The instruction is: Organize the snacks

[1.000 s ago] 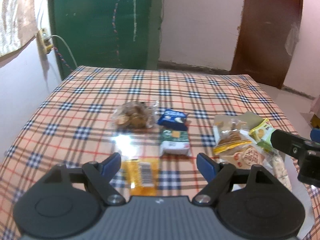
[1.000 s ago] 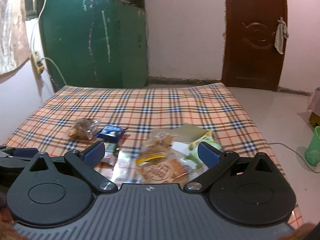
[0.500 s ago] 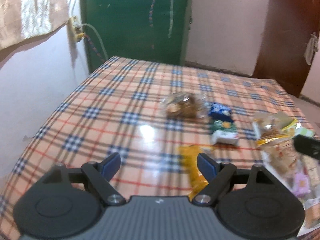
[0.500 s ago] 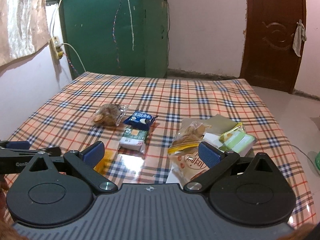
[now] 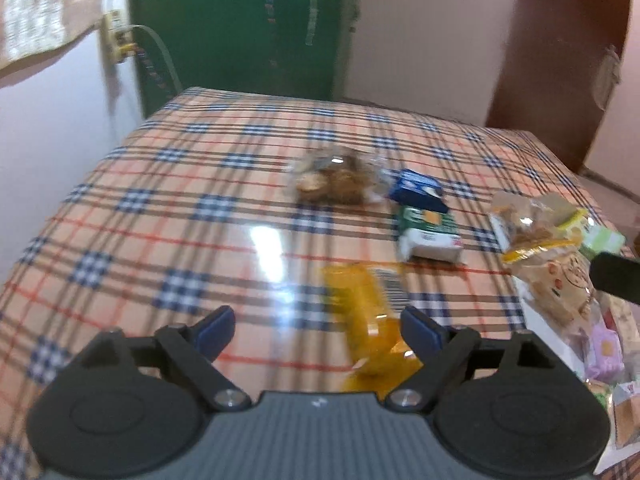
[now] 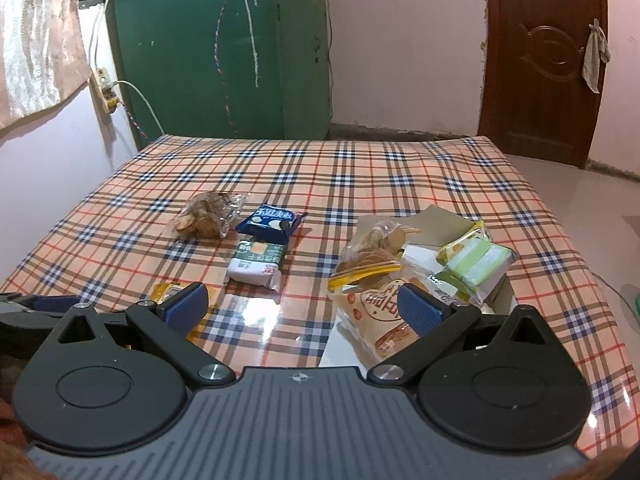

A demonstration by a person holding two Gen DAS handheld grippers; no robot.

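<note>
Glossy plaid tablecloth (image 6: 360, 168) under crinkly yellow packet (image 5: 368, 304), clear biscuit bag (image 6: 208, 216).

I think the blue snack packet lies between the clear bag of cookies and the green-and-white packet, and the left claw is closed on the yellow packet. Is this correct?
Not quite. The left claw is open; its jaws have just been opening, and the yellow packet lies flat on the tablecloth, ungripped, as the left wrist view shows. The blue snack packet does lie between the clear bag of cookies and the green-and-white packet.

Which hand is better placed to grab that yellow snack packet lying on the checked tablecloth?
Left. The yellow packet lies just ahead of the left gripper, whose jaws have just been opening and stand wide, nothing pressed between them. The right gripper faces the pile of bagged snacks instead.
</note>
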